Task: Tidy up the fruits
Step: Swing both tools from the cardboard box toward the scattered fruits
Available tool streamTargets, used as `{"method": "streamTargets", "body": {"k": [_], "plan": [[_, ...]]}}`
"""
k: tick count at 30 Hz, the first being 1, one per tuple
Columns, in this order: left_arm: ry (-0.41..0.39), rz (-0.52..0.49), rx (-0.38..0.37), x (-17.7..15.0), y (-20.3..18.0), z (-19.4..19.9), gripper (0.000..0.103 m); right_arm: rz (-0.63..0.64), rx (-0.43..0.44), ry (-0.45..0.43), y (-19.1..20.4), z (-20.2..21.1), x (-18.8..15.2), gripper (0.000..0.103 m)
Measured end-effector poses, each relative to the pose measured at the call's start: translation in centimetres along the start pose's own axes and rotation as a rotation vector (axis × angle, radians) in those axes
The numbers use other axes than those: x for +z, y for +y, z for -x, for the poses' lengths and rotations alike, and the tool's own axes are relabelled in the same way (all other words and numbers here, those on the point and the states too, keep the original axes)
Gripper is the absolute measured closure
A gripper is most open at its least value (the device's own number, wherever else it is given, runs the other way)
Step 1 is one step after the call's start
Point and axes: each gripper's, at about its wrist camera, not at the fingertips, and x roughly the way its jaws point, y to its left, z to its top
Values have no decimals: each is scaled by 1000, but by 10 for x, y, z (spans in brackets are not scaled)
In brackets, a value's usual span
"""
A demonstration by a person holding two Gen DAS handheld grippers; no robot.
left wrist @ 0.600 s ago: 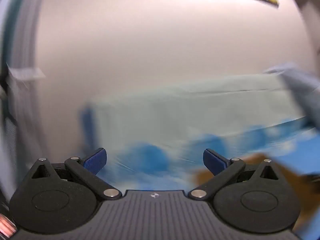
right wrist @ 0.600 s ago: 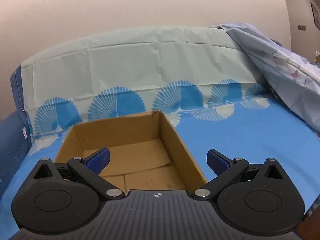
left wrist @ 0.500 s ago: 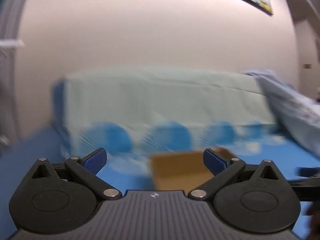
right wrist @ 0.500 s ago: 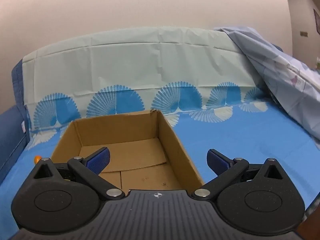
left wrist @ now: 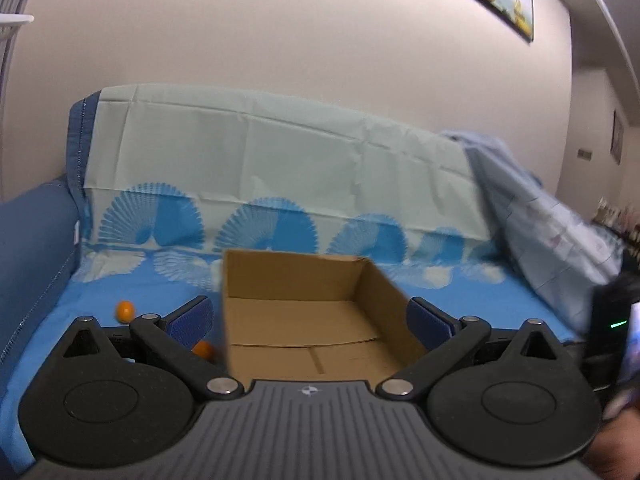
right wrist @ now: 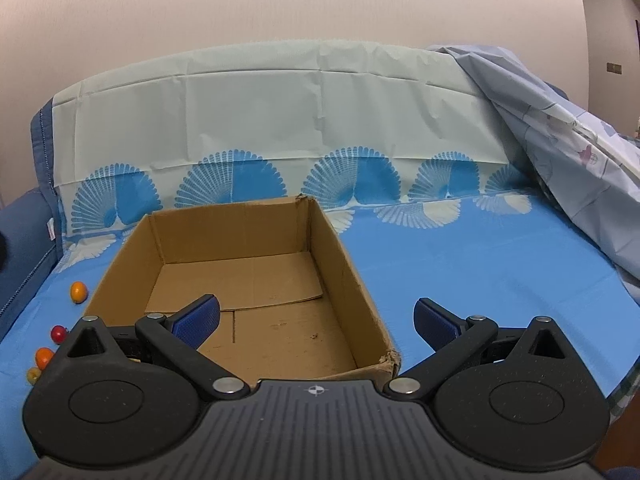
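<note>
An empty brown cardboard box (left wrist: 304,320) (right wrist: 248,284) sits on the blue patterned sheet. Small fruits lie left of it: an orange one (left wrist: 124,311) (right wrist: 79,291), another orange one (left wrist: 203,349) partly behind my left finger, and a red one (right wrist: 58,333), an orange one (right wrist: 43,355) and a yellowish one (right wrist: 33,374) near the left edge. My left gripper (left wrist: 310,322) is open and empty, hovering before the box. My right gripper (right wrist: 316,320) is open and empty above the box's near right corner.
The sheet (right wrist: 460,264) runs up a pale green backrest (right wrist: 280,108). A crumpled light blue cloth (right wrist: 560,152) lies at the right. A dark blue armrest (left wrist: 32,248) bounds the left. A dark device with a green light (left wrist: 612,320) shows at the right of the left wrist view.
My left gripper has swung from the wall and backrest down and right to face the box; the blur is gone. My right gripper rose slightly, showing more of the box and the fruits.
</note>
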Motion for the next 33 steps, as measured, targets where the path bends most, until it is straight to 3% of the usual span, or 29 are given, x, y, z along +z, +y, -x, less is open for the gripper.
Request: {"method": "streamTargets", "body": {"k": [2,4,7,10,15,19,21,23,25,28,29,33], "plan": [[2,19,-29,14,-10,11,0,7,-3,2,-1,-2,1,1],[-70,21,-74,37,-21,28,0,-3,-2,-2,-1,-3,2,1],[-168,-26,-75,64,-31,43,0,-1,-15,2,-5,-2,2,1],[-102,-7,-84,73,-19,30,0,-13,-20,-30,-6,-2,0,1],[5,-105,50,31,6,-12,0,5,-3,10,-1,-4,-1,1],[76,-103,45,-13,31,-36,2,36,10,39,8,-5,-4,1],[104,-125,43,-30,34,-45,12,63,0,55,11,-7,-5,1],[152,-98,31,-39,39,-54,18,63,-8,65,10,-10,-6,8],[143,-114,-2,-46,41,-54,22,26,-13,76,6,-12,-8,15],[86,-191,17,-52,39,-53,31,-35,-43,104,0,-20,-12,42],[79,-183,15,-50,43,-53,32,-56,-55,119,-3,-24,-12,46],[119,-115,31,-50,55,-63,32,-32,-158,153,-13,-33,-17,46]]}}
